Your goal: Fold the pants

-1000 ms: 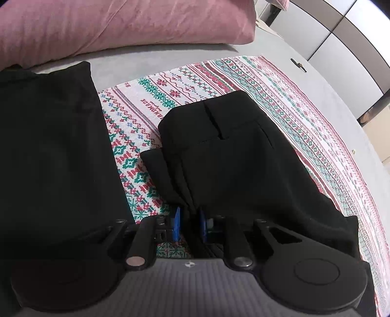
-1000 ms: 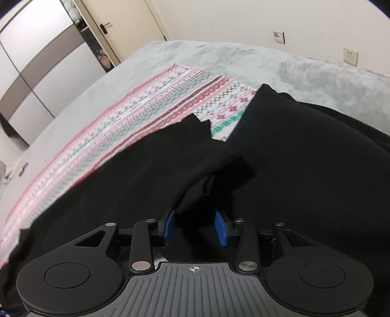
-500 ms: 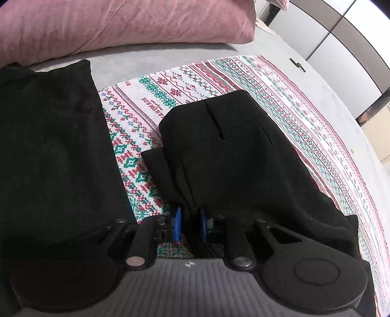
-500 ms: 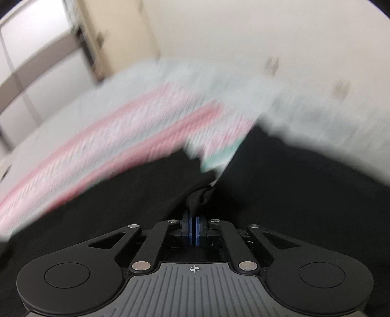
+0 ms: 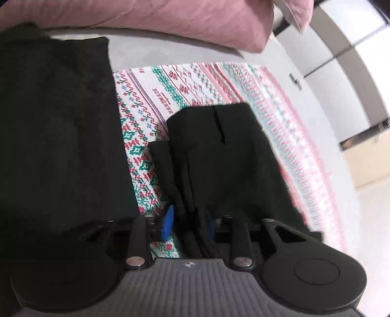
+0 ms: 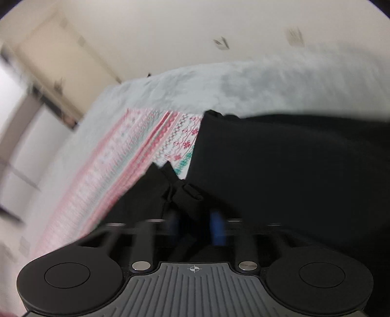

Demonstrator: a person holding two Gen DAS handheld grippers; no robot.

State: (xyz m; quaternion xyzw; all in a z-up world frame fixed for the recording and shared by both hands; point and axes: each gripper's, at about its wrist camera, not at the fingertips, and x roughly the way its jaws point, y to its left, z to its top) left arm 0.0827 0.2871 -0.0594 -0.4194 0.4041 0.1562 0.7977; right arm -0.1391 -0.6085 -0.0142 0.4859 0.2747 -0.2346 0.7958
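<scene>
Left gripper (image 5: 189,222): jaws opening, blue pads apart, a bunched edge of the black fabric pants (image 5: 224,165) between them; the cloth lies against the right-hand pad, the left-hand pad stands clear of it, so no grip. All places below are given relative to the white cotton cloth with red and green knitted-style pattern (image 5: 151,126).

Left wrist view, left to right:
- flat black fabric piece (image 5: 53,136) covers the patterned cloth's left edge;
- a bare strip of the patterned cloth shows between that piece and the pants;
- pants lie on the patterned cloth's middle, folded into a narrow stack, waistband end farthest from the gripper;
- pink pillow (image 5: 156,19) lies beyond the patterned cloth's far end, on grey bedding (image 5: 170,53).

Right gripper (image 6: 195,225): jaws opening, pads blurred and apart, a knot of pants fabric (image 6: 180,195) between them; contact cannot be told.

Right wrist view: the patterned cloth (image 6: 136,156) runs along the left, pants on its near end, large black fabric (image 6: 292,170) over its right side.
</scene>
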